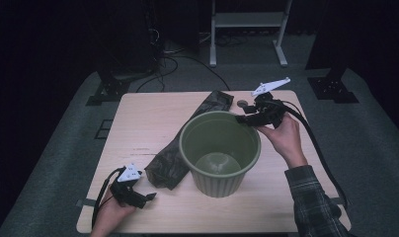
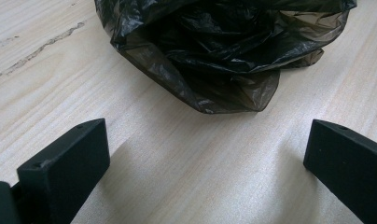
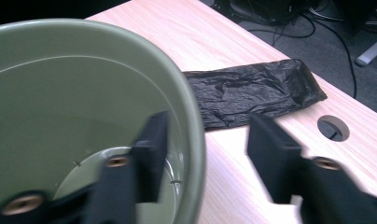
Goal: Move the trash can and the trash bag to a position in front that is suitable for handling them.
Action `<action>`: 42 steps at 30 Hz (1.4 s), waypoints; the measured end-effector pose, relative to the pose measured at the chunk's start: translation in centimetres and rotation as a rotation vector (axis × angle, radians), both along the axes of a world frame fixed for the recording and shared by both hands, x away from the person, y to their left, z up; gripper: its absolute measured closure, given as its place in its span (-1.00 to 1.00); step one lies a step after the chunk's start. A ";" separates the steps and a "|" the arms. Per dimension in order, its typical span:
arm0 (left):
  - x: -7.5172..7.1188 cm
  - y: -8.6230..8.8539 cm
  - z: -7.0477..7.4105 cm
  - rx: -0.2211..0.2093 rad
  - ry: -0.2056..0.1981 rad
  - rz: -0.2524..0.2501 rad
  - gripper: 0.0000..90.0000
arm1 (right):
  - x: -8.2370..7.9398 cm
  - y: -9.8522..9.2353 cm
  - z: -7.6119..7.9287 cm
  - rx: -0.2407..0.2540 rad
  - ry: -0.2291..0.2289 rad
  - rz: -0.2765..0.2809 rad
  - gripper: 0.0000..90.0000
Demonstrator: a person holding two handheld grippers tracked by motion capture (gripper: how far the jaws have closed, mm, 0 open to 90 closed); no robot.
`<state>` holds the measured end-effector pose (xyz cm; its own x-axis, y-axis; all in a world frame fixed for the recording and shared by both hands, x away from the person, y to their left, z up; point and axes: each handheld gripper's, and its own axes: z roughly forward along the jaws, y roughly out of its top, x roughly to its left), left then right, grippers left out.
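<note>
Bag [image 1: 187, 143] lies flat on the tabletop [image 1: 138, 123], long axis slanting past the bin's [image 1: 220, 148] left side. Left gripper [image 1: 149, 196] sits nearest its near end, fingers spread, empty. Right gripper [image 1: 242, 118] straddles the bin's far rim, fingers parted, not pinching.

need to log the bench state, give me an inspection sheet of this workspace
surface: light wooden table, faint scuff marks at its left, round cable hole near the far edge
job's things: green bin upright and empty; black bag crumpled flat beside and behind it
clutter: nothing seen
grippers: left gripper low over the table, jaws wide, short of the bag; right gripper astride the bin's rim, one jaw inside and one outside, pads not pressing
cables: black cable trails from the right gripper; loose wires on the floor
surroundings: dark room, grey carpet, white stand behind
</note>
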<state>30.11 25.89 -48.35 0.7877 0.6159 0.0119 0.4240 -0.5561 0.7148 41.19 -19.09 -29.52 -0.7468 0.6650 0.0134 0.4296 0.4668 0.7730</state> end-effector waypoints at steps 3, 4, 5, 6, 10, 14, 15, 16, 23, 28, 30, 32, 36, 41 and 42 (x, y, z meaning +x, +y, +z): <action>0.0 0.0 0.0 0.000 0.000 0.000 -1.00 | -0.2 -0.6 0.2 0.036 -0.004 -0.022 -0.26; 0.0 0.0 0.0 0.000 0.000 0.000 -1.00 | -0.3 -0.9 0.3 0.054 0.001 -0.025 -0.35; 0.0 0.0 0.0 0.000 0.000 0.000 -1.00 | -0.4 -1.1 0.4 0.072 0.000 -0.029 -0.46; 0.0 0.0 0.0 0.001 0.001 -0.001 -1.00 | -0.6 -1.3 0.5 0.080 -0.001 -0.040 -0.57; 0.0 0.0 0.0 0.001 0.001 -0.001 -1.00 | -1.5 -2.2 0.9 0.086 -0.026 -0.054 -0.78; 0.0 0.0 0.0 0.001 0.001 -0.001 -1.00 | -2.6 -3.3 1.2 0.116 -0.037 -0.056 -0.78; 0.0 0.0 0.0 0.001 0.001 -0.001 -1.00 | -2.9 -3.7 1.2 0.118 -0.042 -0.058 -0.78; 0.0 0.0 0.0 0.001 0.001 -0.001 -1.00 | -3.2 -4.0 1.2 0.117 -0.043 -0.059 -0.78; 0.0 0.0 0.0 0.000 -0.001 0.000 -1.00 | -5.1 -6.6 1.0 0.097 -0.066 -0.093 -0.79; 0.0 0.0 0.0 0.002 0.001 -0.001 -1.00 | -6.3 -8.4 0.3 0.094 -0.069 -0.119 -0.79; 0.0 0.0 0.0 0.002 0.001 -0.001 -1.00 | -6.7 -9.0 -0.2 0.092 -0.065 -0.124 -0.79; 0.0 0.0 0.0 0.001 0.001 -0.001 -1.00 | -7.1 -9.5 -0.6 0.090 -0.071 -0.135 -0.79; 0.0 0.0 0.0 0.000 -0.001 -0.001 -1.00 | -7.6 -10.6 -1.9 0.078 -0.062 -0.152 -0.79; 0.0 0.0 0.0 0.002 0.001 -0.002 -1.00 | -8.7 -12.1 -4.1 0.070 -0.046 -0.169 -0.79; 0.0 0.0 0.0 0.001 0.000 -0.001 -1.00 | -8.7 -12.1 -4.1 0.070 -0.046 -0.169 -0.79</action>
<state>30.10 25.89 -48.34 0.7886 0.6147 0.0125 0.4234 -0.5577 0.7139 32.49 -31.22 -33.67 -0.6251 0.7798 0.0327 0.4612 0.3352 0.8215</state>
